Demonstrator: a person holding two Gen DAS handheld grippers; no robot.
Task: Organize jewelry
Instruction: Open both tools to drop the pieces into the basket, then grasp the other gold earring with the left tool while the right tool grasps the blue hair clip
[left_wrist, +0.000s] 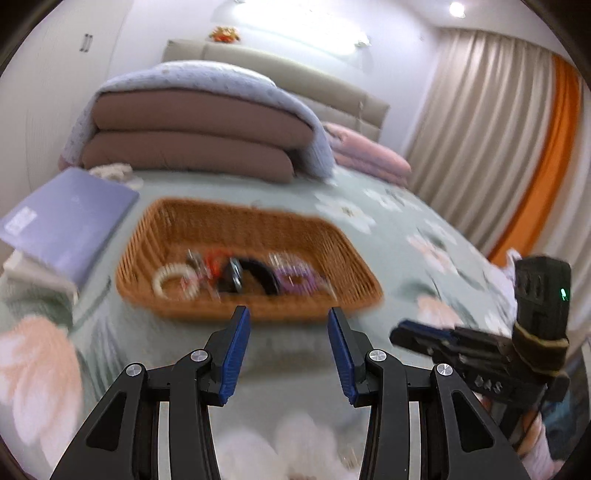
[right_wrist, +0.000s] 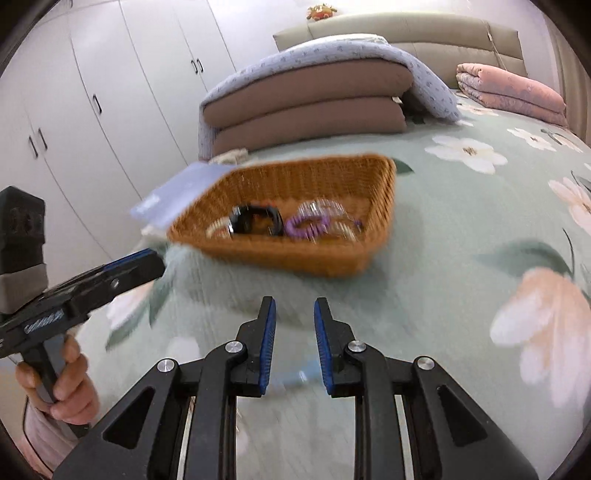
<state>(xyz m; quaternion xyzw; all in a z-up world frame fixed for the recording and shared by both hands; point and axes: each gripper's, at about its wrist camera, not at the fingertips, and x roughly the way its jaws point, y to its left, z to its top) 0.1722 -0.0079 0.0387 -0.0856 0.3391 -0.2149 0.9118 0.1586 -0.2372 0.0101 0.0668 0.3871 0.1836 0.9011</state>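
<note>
The wicker basket (left_wrist: 247, 258) sits in the centre of my left wrist view and in the upper centre of my right wrist view, resting on the floral bedspread (left_wrist: 406, 266). Inside it, along the near wall, the jewelry lies in a row: a white beaded bracelet (left_wrist: 173, 280) at the left, a red and silver piece (left_wrist: 208, 266) beside it, a black band (left_wrist: 258, 275) in the middle, and a purple coiled ring (left_wrist: 295, 282) at the right; motion blur hides finer detail. My left gripper (left_wrist: 288, 328) occupies the lower centre of its frame, just short of the basket's near rim, its blue pads set moderately apart with nothing between them. My right gripper (right_wrist: 294, 317) occupies the lower centre of its frame, short of the basket, its pads separated by a narrow gap and holding nothing. My left hand (right_wrist: 62, 384) appears at the lower left of the right wrist view, wrapped around the handle. Beyond the basket, a lavender flat box (left_wrist: 70, 225) lies at the left of the left wrist view, folded brown quilts (left_wrist: 199, 136) are stacked at upper centre, and a pink folded blanket (right_wrist: 513, 92) lies at the upper right of the right wrist view.
</note>
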